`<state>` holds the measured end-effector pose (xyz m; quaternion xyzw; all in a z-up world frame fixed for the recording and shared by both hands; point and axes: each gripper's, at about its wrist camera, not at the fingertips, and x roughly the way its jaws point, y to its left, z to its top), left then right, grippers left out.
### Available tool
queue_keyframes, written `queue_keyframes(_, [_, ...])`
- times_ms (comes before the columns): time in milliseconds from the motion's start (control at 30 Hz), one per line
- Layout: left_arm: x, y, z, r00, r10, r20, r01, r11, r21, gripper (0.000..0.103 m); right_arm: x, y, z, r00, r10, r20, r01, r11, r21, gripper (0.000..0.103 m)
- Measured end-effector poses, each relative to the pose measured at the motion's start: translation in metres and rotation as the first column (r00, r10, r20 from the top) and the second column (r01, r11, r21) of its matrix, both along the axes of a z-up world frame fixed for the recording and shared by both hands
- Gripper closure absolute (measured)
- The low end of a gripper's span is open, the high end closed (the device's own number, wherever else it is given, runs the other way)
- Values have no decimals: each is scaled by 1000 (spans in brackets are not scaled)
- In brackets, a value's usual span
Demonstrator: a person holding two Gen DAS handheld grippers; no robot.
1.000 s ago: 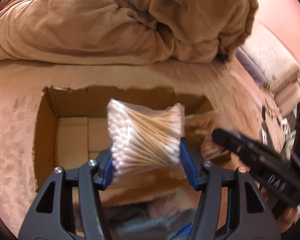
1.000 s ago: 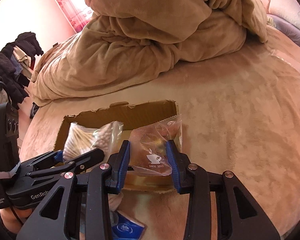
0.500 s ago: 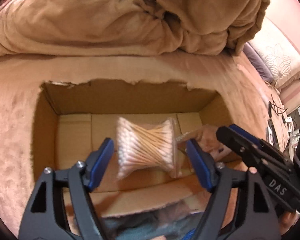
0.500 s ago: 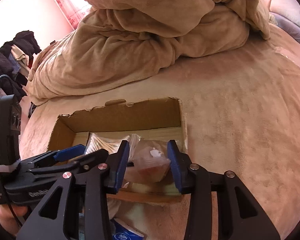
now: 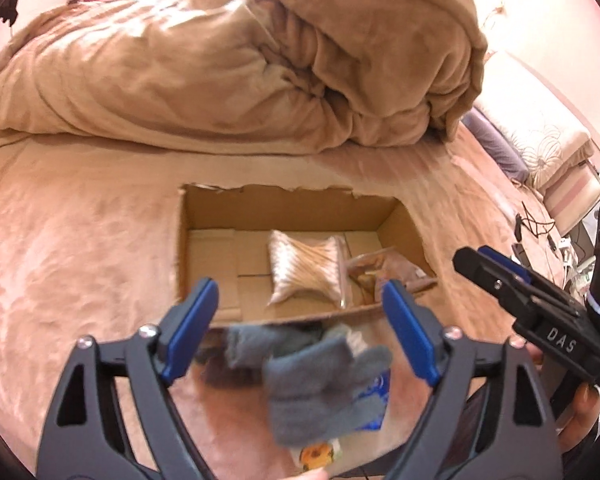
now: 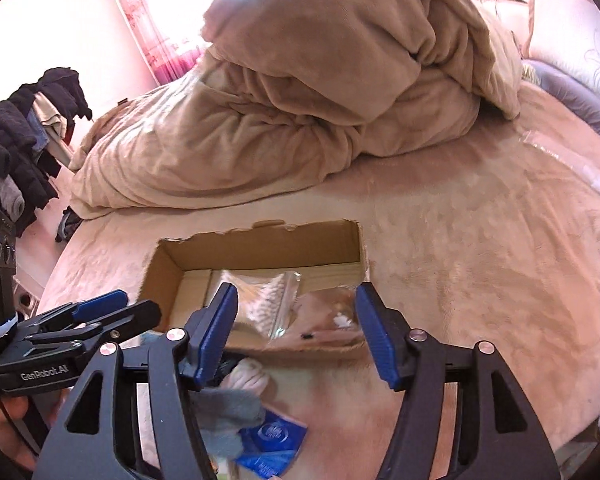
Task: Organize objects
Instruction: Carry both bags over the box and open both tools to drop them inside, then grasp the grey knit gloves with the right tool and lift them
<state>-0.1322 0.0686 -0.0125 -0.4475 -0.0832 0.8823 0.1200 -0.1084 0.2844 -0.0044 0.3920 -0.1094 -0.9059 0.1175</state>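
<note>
Cardboard box already holds the cotton-swab bag, so with both grippers spread empty, pinch the grey, seemingly knitted glove mid-body.

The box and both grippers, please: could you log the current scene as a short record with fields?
surface: bed with bunched duvet
box: open cardboard, on the bed
in box: swab bag beside clear snack bag
left gripper: open, holding nothing, near side of the box
right gripper: open, holding nothing
outside box, near side: grey gloves, blue packet
</note>
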Motion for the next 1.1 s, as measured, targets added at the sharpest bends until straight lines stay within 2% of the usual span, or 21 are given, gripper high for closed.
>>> queue_keyframes(233, [44,-28,13,998,53,-39,-54,998,-15,12,33,-19,16,999,31,-23,-30,999,32,37])
queue_keyframes(500, [85,-64,3,992,118,-48,-119,993,-24,6,61,-43,17,997,72,-18,-71,995,65,37])
queue_keyframes(833, [112,-112,-19,980,191,-60,-191,982,7,1,77,-82,-2,993,117,12,-118,986,118,37])
queue_keyframes(1100, [120,-138,-46,971,234,-36,-235,972,-17,1,74,-119,-34,983,174,56,-180,973,147,37])
